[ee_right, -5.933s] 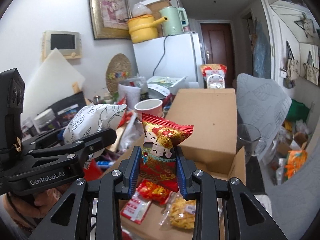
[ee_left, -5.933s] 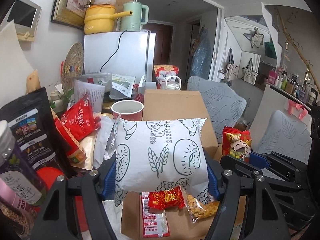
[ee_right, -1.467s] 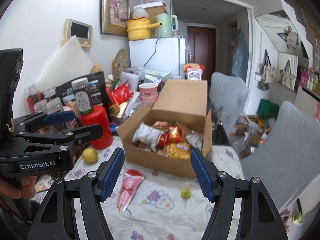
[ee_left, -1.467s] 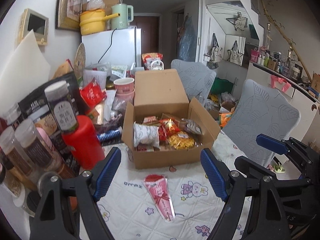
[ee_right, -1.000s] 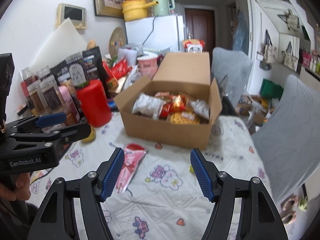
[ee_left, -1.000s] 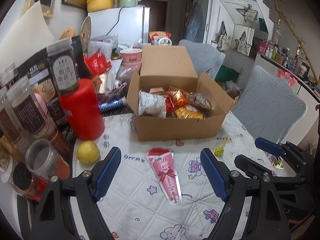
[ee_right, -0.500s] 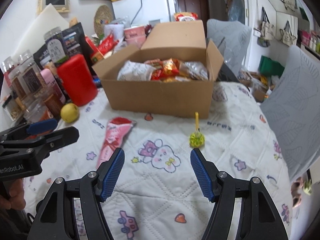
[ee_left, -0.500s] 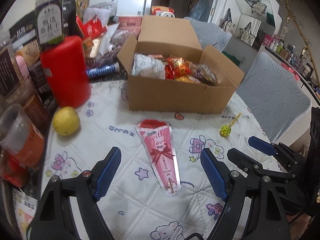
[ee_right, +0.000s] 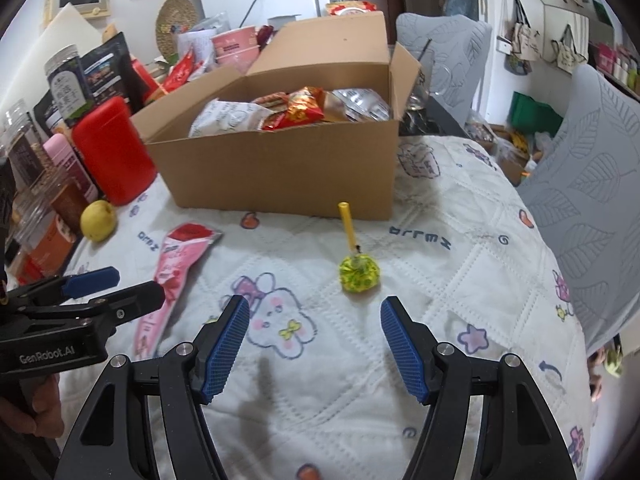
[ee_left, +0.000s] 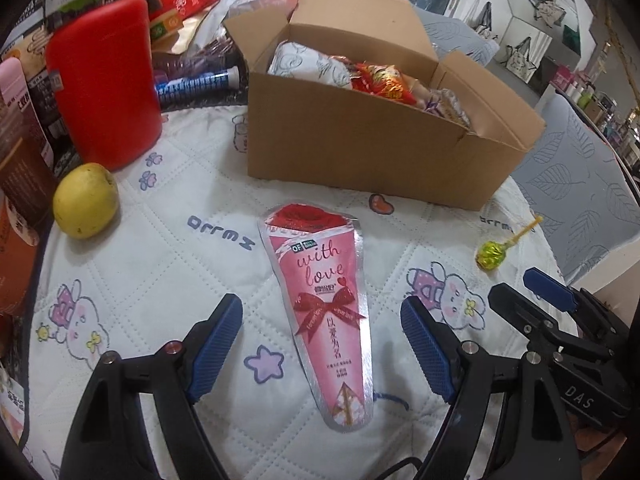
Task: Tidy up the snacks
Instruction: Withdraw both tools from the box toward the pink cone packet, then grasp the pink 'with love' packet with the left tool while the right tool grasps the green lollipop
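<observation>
An open cardboard box (ee_left: pixel 372 140) holds several snack packets; it also shows in the right wrist view (ee_right: pixel 280 164). A pink cone-shaped "with love" packet (ee_left: pixel 326 304) lies flat on the quilted tablecloth, and also shows in the right wrist view (ee_right: pixel 172 264). My left gripper (ee_left: pixel 322 346) is open, low over the packet, its jaws on either side of the narrow end. A yellow-green lollipop (ee_right: pixel 358 272) lies on the cloth, and also shows in the left wrist view (ee_left: pixel 494 254). My right gripper (ee_right: pixel 314 342) is open and empty, just short of the lollipop.
A red canister (ee_left: pixel 102 80) and a yellow fruit (ee_left: pixel 86 200) stand left of the box. Jars and snack bags (ee_right: pixel 68 84) crowd the left edge. Grey chairs (ee_right: pixel 592 200) stand to the right of the table.
Both grippers have dropped toward the tablecloth and moved forward. The left now straddles the pink packet; the right has closed in on the lollipop. Both stay open.
</observation>
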`<state>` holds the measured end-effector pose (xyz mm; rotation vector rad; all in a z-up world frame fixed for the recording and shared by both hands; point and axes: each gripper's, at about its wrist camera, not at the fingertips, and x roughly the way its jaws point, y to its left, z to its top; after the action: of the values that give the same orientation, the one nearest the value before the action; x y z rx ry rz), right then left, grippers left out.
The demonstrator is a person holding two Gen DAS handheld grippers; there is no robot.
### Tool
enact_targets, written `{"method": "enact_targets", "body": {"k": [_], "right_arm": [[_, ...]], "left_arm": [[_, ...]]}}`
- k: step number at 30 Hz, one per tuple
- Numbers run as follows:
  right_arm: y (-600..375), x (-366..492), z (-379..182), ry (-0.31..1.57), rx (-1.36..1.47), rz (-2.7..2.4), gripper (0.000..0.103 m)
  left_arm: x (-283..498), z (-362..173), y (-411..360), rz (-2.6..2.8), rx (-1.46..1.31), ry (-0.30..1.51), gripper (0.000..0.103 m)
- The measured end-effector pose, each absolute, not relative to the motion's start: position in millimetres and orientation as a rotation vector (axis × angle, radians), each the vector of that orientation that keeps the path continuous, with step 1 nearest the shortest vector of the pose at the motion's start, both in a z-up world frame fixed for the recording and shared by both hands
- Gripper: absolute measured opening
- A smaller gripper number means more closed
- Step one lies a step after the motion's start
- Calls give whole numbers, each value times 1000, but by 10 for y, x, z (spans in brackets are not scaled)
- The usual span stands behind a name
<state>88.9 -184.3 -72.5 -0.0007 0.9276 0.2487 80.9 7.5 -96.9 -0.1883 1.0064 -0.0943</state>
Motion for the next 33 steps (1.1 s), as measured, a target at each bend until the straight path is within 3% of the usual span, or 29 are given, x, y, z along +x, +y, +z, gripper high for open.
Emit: {"method": "enact_targets", "body": {"k": [15,17,19,20,23,25,28,33], "right_arm": [[-1920,1223,-932,973,-3,240,69],[-1924,1252,-950,981,-4,234,69],[-1919,1270,-963,984,-10,229,68],[-1920,1276,-965,980,-10,227,68],[-1922,1305,-967,976,-15,206,58],[-1929,1325,-969,966,-22,188,41],[-1946,1320,-971,960,-45,166,26],[-1990,1242,-941,964,-11,194,26]], "left_arm": [[1121,-1185,-75,13,-46,1037,81],[1149,-1179,-58,15,-43,1023,75],[1169,-1163,-41,16,-40,1005,57],[1176,-1155,-30,11,-48,999,54],[1181,-1144,-14,-3,-60,994,48],[1157,-1136,-27,-12,-64,994,44],[1117,-1108,-37,-51,-89,994,42],[988,-1075,-127,-103,-90,998,40]]}}
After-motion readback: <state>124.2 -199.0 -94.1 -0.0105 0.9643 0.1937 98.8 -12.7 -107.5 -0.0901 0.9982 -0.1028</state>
